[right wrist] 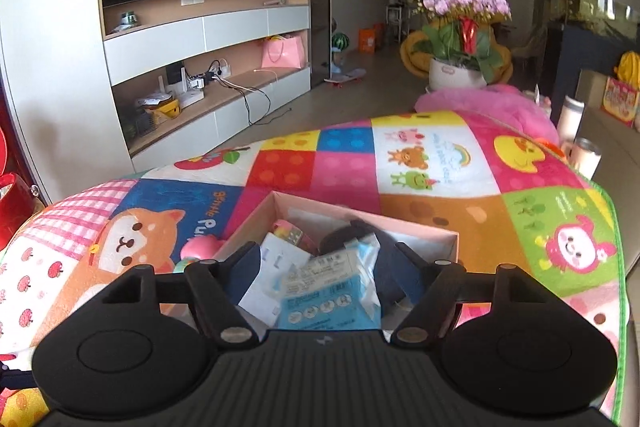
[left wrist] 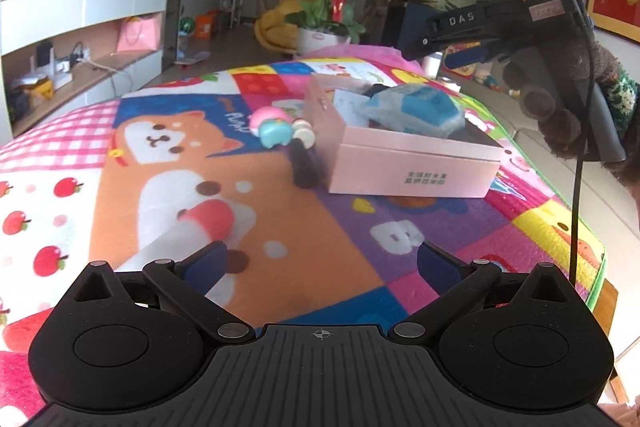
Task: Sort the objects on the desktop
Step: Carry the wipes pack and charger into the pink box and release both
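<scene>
A pink box (left wrist: 416,163) stands on the colourful play mat (left wrist: 280,211). It holds a blue tissue pack (left wrist: 416,109), a white card and dark items. A pink and teal toy figure (left wrist: 272,129) and a dark brush-like object (left wrist: 304,163) lie just left of the box. A white tube with a pink cap (left wrist: 200,227) lies near my left gripper (left wrist: 320,263), which is open and empty above the mat. My right gripper (right wrist: 326,263) is open, hovering over the box (right wrist: 360,223) just above the blue tissue pack (right wrist: 332,295). The right gripper also shows in the left wrist view (left wrist: 460,35), above the box.
The mat's right edge (left wrist: 560,211) drops off to a pale floor. A potted orchid (right wrist: 460,27) and a pink cushion (right wrist: 480,103) sit beyond the far end. Cups (right wrist: 586,155) stand at the right. A TV cabinet (right wrist: 200,67) lines the left wall.
</scene>
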